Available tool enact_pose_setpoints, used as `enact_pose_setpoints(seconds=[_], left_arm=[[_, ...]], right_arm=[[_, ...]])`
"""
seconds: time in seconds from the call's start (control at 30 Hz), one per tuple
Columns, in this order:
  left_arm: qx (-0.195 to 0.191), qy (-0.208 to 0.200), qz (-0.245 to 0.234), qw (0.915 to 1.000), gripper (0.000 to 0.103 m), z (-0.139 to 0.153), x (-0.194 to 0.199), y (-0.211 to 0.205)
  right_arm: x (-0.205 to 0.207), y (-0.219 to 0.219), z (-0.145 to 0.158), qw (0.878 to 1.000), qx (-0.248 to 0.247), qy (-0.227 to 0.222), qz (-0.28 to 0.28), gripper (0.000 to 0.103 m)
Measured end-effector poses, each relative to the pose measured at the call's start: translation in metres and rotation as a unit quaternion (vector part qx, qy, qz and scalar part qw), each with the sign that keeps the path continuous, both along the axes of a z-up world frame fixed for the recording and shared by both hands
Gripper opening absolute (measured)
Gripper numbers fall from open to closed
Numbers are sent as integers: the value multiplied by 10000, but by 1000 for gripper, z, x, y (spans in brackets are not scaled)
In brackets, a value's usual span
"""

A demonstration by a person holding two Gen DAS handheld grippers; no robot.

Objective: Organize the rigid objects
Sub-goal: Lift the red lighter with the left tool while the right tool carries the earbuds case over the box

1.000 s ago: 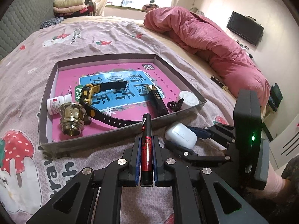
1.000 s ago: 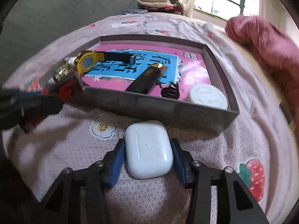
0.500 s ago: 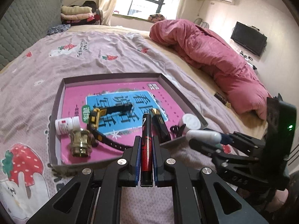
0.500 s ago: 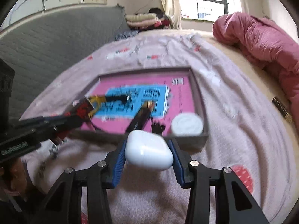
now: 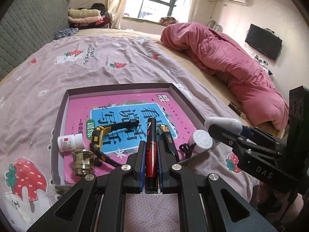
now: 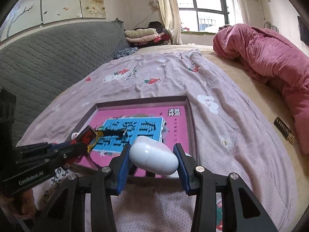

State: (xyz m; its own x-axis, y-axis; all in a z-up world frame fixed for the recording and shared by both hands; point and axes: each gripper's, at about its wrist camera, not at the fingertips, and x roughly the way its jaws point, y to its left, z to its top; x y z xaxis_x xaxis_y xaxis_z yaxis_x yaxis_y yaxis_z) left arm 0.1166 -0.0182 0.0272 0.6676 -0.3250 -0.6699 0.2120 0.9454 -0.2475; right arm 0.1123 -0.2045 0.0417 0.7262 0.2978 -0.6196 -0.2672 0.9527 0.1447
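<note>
A shallow grey tray (image 5: 63,104) with a pink and blue book cover inside lies on the bed. It holds a white pill bottle (image 5: 70,140), a brass fitting (image 5: 83,161), a yellow and black watch (image 5: 100,137), a black lighter (image 5: 169,138) and a white round lid (image 5: 200,141). My left gripper (image 5: 151,148) is shut on a red and black pen (image 5: 151,154), held above the tray's near edge. My right gripper (image 6: 153,158) is shut on a white earbud case (image 6: 153,158), held above the tray's near right corner (image 6: 190,104).
A rolled pink duvet (image 5: 222,58) lies along the bed's right side. A small black bar (image 5: 236,110) lies on the sheet to the right of the tray. A grey padded headboard (image 6: 48,58) and folded clothes (image 5: 85,16) are at the far left.
Both grippers have risen off the bedsheet with the pen and the earbud case, and now hang higher above the tray's near edge.
</note>
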Motion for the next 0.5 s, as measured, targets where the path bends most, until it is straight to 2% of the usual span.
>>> enact_pose_setpoints(seconds=[0.5], left_arm=[[184,327,382,9986,10,-21,30,-7]], right_arm=[[25,-2,-11,9996,-268,-39,-128,44]])
